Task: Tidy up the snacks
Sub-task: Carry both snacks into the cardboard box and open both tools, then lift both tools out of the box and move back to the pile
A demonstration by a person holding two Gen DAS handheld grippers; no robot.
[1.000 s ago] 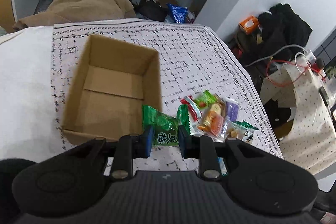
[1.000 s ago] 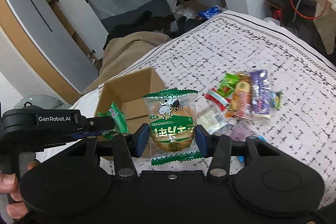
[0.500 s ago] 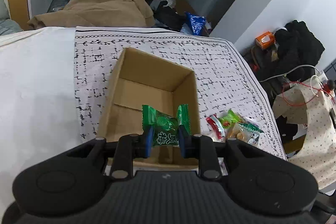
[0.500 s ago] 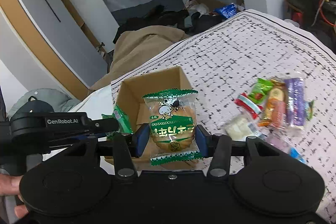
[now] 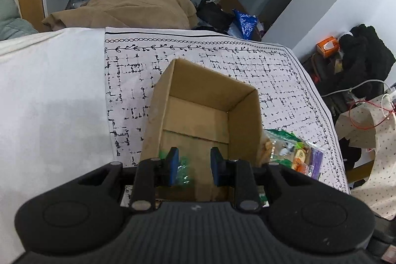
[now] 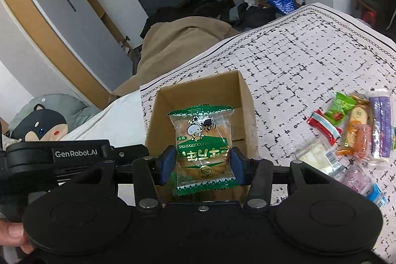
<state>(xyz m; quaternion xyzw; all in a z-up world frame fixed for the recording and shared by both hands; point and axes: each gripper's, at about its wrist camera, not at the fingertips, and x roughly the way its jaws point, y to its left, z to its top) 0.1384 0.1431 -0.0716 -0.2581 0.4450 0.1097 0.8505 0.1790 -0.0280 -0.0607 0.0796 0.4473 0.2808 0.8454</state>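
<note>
Over the open cardboard box (image 5: 198, 115), at the centre of the left wrist view, the left gripper (image 5: 194, 166) hangs with its fingers (image 5: 172, 165) opening; nothing is between them, and a green candy (image 5: 183, 168) shows blurred just beside the left finger, low in the box's near end; whether it has landed I cannot tell. Right of the box, a heap of snacks (image 5: 294, 155) lies on the patterned cloth (image 5: 247, 58), close against the box wall. From the right wrist view, the right gripper (image 6: 201, 165) has its fingers (image 6: 167, 163) clamped on the sides of a green-and-clear biscuit pack (image 6: 203, 145), held upright above the near end of the box (image 6: 198, 95); its fingers are easing apart, with the pack between them. At lower left of that view the left gripper (image 6: 81, 155) juts in beside the box, and a hand (image 6: 14, 234) shows at the frame edge. At right, the snacks (image 6: 351, 125) lie spread on the cloth (image 6: 297, 53), apart from the box.
</note>
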